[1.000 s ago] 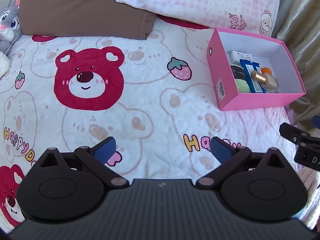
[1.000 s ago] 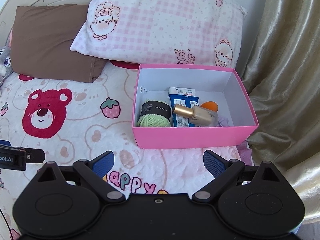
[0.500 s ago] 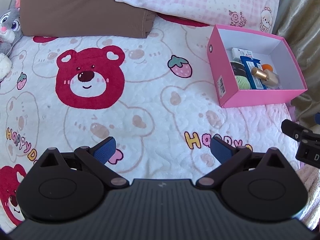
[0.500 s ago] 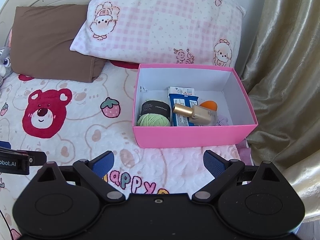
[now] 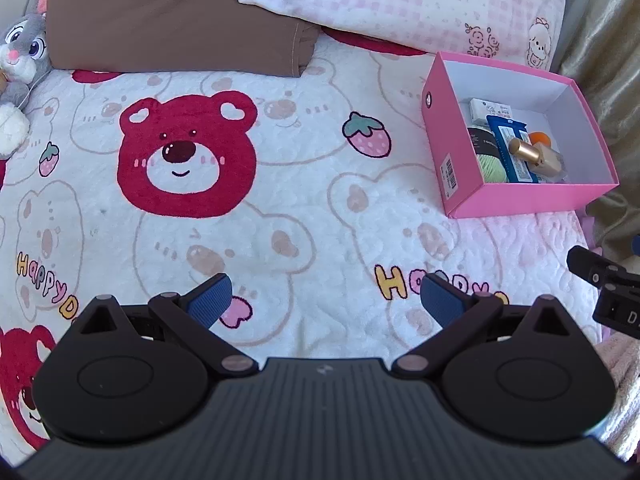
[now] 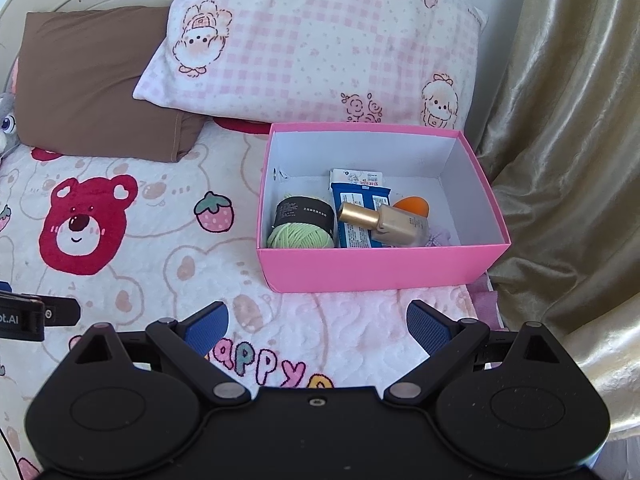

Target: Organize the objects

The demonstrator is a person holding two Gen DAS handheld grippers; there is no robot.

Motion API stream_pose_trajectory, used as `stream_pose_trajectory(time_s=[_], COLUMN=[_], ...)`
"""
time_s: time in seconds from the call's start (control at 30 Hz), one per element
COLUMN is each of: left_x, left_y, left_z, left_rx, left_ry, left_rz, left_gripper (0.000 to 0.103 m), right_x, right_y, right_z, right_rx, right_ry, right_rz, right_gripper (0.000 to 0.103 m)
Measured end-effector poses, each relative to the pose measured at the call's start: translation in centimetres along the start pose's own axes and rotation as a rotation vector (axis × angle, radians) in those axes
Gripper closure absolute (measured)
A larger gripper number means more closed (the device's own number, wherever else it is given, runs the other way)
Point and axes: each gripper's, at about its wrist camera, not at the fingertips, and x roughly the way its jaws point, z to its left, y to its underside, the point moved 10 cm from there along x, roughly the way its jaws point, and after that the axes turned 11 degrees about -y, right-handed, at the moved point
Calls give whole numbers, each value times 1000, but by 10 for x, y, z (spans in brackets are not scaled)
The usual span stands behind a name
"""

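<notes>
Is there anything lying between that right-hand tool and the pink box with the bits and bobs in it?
Nothing visible does. Only bare bedspread lies between the open right tool and the pink box. The box has no lid, so the yarn and bottle inside are exposed from above.

The plush rabbit (image 5: 18, 64) is cut off by the left edge; pack labels unreadable.

left gripper (image 5: 326, 298): fingers apart, empty | pink box (image 5: 528, 199): far right on blanket (image 5: 312, 184)
</notes>
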Motion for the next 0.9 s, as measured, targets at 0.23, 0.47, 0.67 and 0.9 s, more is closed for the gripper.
stream_pose_trajectory(time_s=[0.23, 0.47, 0.67, 0.9], left_x=[-1, 0, 1, 0], left_y=[1, 1, 0, 1], left_z=[1, 2, 3, 2], left_rx=[-4, 4, -1, -4], left_ry=[-19, -23, -26, -27], left_rz=[-2, -1, 1, -6], left_gripper=[1, 1, 1, 1], right_x=[0, -1, -2, -4], right_y=[-1, -2, -3, -1], right_z=[-3, -4, -3, -2], right_rx=[1, -7, -6, -4], right_ry=[-2, -2, 1, 5], right_rz=[2, -1, -7, -7], right_gripper=[5, 5, 5, 5])
